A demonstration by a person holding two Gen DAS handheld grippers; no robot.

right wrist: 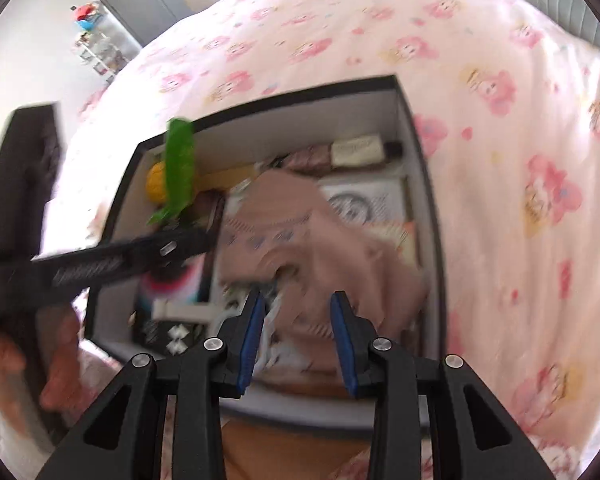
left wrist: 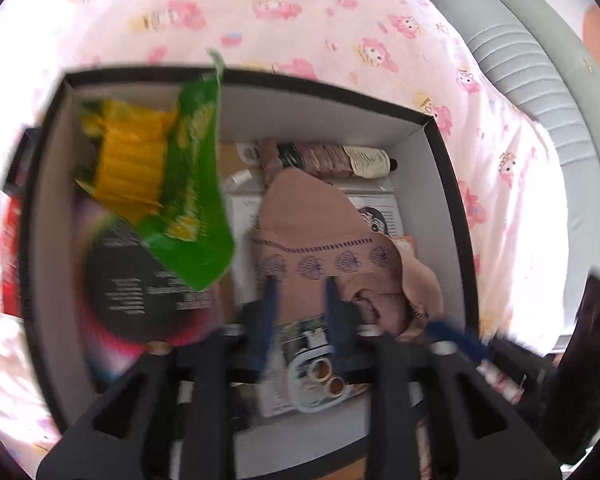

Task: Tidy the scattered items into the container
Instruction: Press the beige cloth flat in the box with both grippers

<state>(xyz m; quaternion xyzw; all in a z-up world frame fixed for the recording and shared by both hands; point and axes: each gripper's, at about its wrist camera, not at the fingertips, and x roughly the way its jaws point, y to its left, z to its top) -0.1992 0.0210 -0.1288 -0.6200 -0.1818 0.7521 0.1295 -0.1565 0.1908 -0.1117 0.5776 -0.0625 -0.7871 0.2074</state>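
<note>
While both grippers point steeply down over the box [left wrist: 452,184], neither holds anything. The left gripper [left wrist: 300,284] has its blue pads parted, with only the tan cloth [left wrist: 320,220] showing behind the gap; no earlier view is available to compare. The right gripper [right wrist: 298,300] likewise stands with jaws apart and nothing between them, poised above the near edge of the box. In the right wrist view, the left tool enters from 9 o'clock as a dark bar reaching across the box, a hand [right wrist: 60,360] gripping it at 8 o'clock.

The green snack bag [left wrist: 196,184] is at 10 o'clock in the left view (heavily blurred, so contact with the contents cannot be judged), one corner rising past the far rim. Beside it lies a yellow packet [left wrist: 132,164]. A black round disc [left wrist: 136,276] sits below, at 8 o'clock. A tube [left wrist: 340,160] lies along the far wall at 1 o'clock. The box rests on a pink patterned bedsheet [left wrist: 300,20].
</note>
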